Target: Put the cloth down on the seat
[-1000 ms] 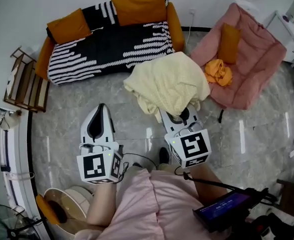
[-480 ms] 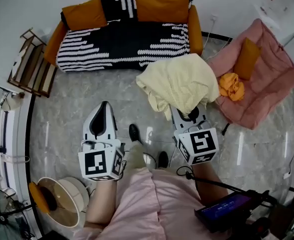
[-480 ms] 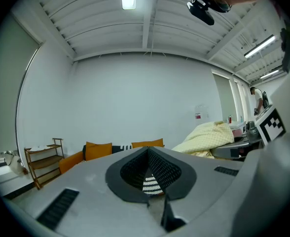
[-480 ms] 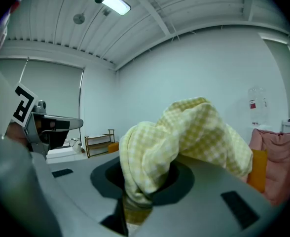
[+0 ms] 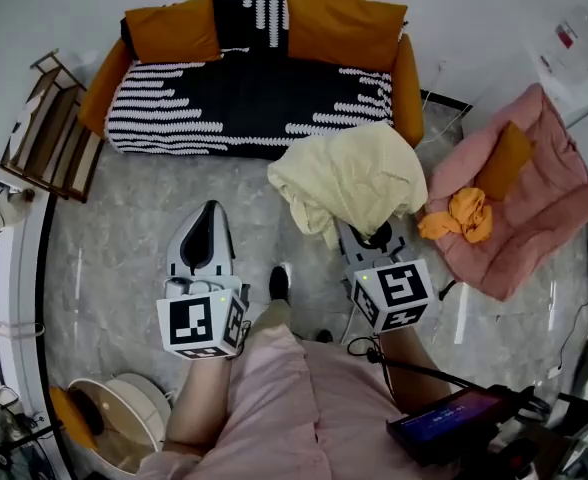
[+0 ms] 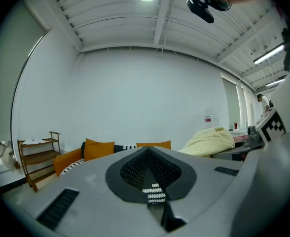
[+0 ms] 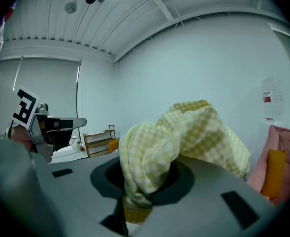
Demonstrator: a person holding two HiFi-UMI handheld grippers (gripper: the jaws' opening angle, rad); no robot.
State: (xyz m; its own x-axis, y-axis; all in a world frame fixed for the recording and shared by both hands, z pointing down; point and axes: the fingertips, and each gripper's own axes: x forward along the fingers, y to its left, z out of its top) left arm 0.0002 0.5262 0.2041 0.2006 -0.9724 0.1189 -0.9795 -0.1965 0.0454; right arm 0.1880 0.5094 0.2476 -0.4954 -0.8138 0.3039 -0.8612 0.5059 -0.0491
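1. Pinching a bunched fold of the yellow checked cloth [image 7: 184, 137] between the jaws of the right gripper [image 7: 135, 201]. Gripped at a gathered edge, probably so the rest hangs loose and can be draped.
2. Pressed together on nothing at the left gripper [image 6: 152, 184]. Held level beside the right one, apparently idle and kept clear of the fabric.
3. From the head view: cloth [image 5: 349, 178] heaped over the right gripper [image 5: 362, 236], above the grey marbled floor [image 5: 134, 228] and not yet on any seat. Left gripper [image 5: 204, 230] well apart to the side.
4. Straight ahead, near the cloth's far edge: a black-and-white striped sofa [image 5: 244, 98] with orange cushions, probably the seat meant. Off to the right, a pink floor lounger [image 5: 544, 183] carrying an orange garment [image 5: 459, 213].
5. No readable words anywhere. Only square black-and-white patterns on the marker cubes [image 5: 391, 293], and a red label on a wall-mounted bottle [image 7: 267, 98], with print too small to make out.
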